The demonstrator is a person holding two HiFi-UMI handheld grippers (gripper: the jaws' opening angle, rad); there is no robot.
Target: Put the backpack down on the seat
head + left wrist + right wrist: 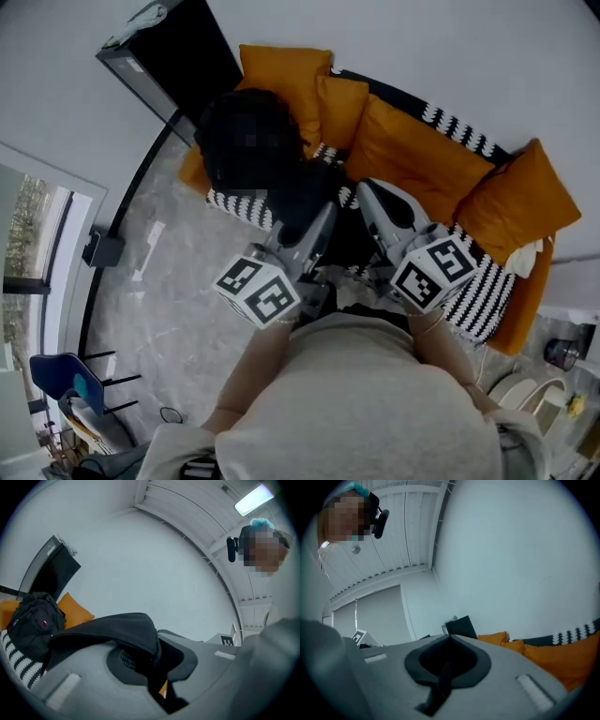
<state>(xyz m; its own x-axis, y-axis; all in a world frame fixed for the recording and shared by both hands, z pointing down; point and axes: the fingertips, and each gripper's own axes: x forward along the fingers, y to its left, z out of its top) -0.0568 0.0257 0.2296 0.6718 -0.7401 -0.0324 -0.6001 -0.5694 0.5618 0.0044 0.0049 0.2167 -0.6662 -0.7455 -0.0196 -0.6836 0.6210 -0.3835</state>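
A grey top (366, 403) on the person's shoulders fills the bottom of the head view, and from it both arms are stretched toward a sofa (412, 159). The left hand-held gripper (322, 214) is held level, and in its own view its jaws are seen closed on a black strap (108, 625), which is draped over the upper jaw and pinched between the two. The strap is led off to the left of that view to the backpack (33, 623), so the bag is set ahead of this gripper and to its left, joined to it only by the strap. In the head view the black backpack (246, 141) is found at the sofa's left end, just beyond the left gripper's tips, over a striped throw (478, 291) and against an orange cushion (286, 75). Whether its weight is fully borne by the seat cannot be told. The right hand-held gripper (367, 190) is held level beside the left one, apart from the bag, and in its own view its jaws (450, 637) are seen brought together. A dark panel (178, 56) is stood against the wall beyond the sofa's left end.
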